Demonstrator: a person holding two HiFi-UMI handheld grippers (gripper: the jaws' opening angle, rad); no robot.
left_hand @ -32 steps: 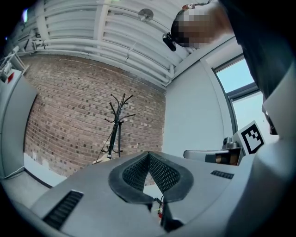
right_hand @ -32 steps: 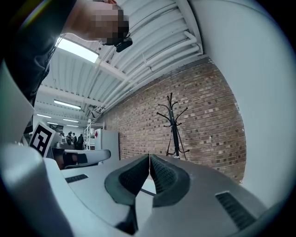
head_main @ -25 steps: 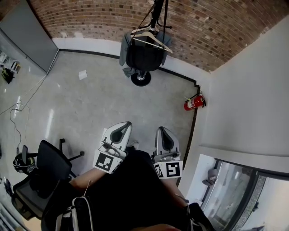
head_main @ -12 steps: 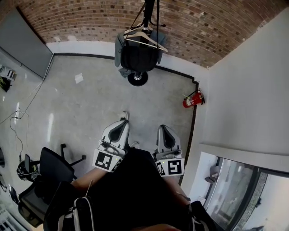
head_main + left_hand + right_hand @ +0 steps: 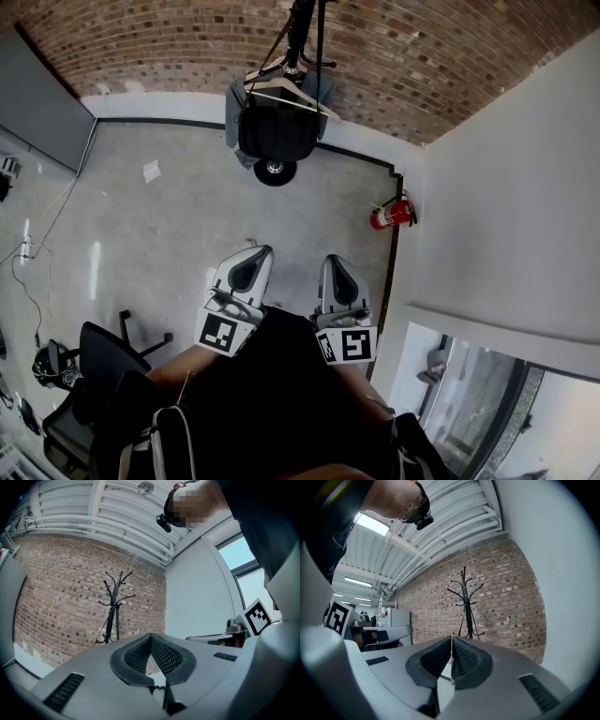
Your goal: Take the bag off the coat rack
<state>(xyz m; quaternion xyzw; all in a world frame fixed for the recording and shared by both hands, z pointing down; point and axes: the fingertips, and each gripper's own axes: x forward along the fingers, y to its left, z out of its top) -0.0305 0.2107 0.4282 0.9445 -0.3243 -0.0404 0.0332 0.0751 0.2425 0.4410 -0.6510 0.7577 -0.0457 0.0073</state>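
Against brick wall (image 5: 422, 56), black bag (image 5: 277, 131) hangs on coat rack (image 5: 301, 28).

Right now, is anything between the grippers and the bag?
Nothing visible does: only floor lies between the left gripper, the right gripper and the bag on the rack. The extinguisher stands aside, by the wall.

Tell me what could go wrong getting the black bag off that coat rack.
The bag hangs against a hanger and a grey garment; lifting it could drag them off. The coat rack stands on one round base, so a sideways pull might tip it. Left tool and right tool are both shut, so they must open first.
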